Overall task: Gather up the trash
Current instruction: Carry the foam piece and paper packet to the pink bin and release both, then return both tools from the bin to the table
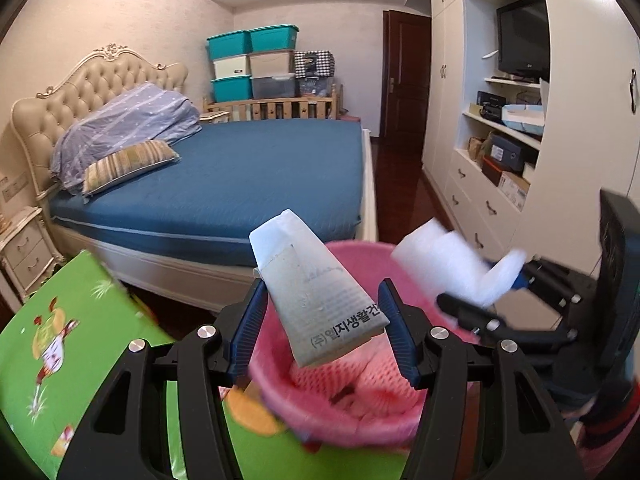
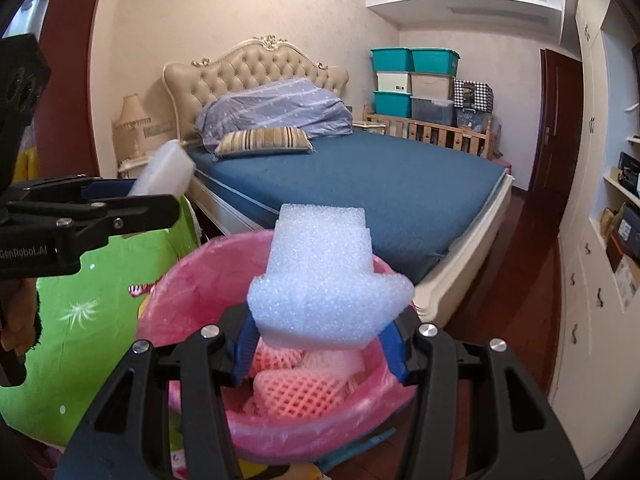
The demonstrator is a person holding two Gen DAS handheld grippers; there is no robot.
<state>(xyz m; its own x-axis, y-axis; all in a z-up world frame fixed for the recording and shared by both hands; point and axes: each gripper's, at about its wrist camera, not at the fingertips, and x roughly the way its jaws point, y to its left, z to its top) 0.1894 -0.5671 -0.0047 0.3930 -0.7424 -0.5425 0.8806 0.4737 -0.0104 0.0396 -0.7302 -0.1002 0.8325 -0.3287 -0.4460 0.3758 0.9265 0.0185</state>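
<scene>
A pink bin (image 1: 276, 392) lined with a pink bag stands on the floor under both grippers; pink foam netting (image 2: 296, 394) lies inside it. My left gripper (image 1: 324, 282) is shut on a grey cardboard carton (image 1: 320, 300) with printed letters, held tilted above the bin. From the right wrist view that left gripper (image 2: 160, 194) reaches in from the left with the carton (image 2: 164, 168) blurred. My right gripper (image 2: 324, 316) is shut on a white foam piece (image 2: 320, 276) over the bin's rim (image 2: 188, 264). In the left wrist view the right gripper (image 1: 496, 288) and foam piece (image 1: 440, 264) come in from the right.
A bed with a blue cover (image 2: 380, 184) stands behind the bin. A green play mat (image 1: 60, 320) stands upright to the left. White wardrobes and drawers (image 1: 480, 208) line the right side across a strip of dark wood floor (image 2: 520, 280). A blue object (image 2: 360, 444) lies by the bin.
</scene>
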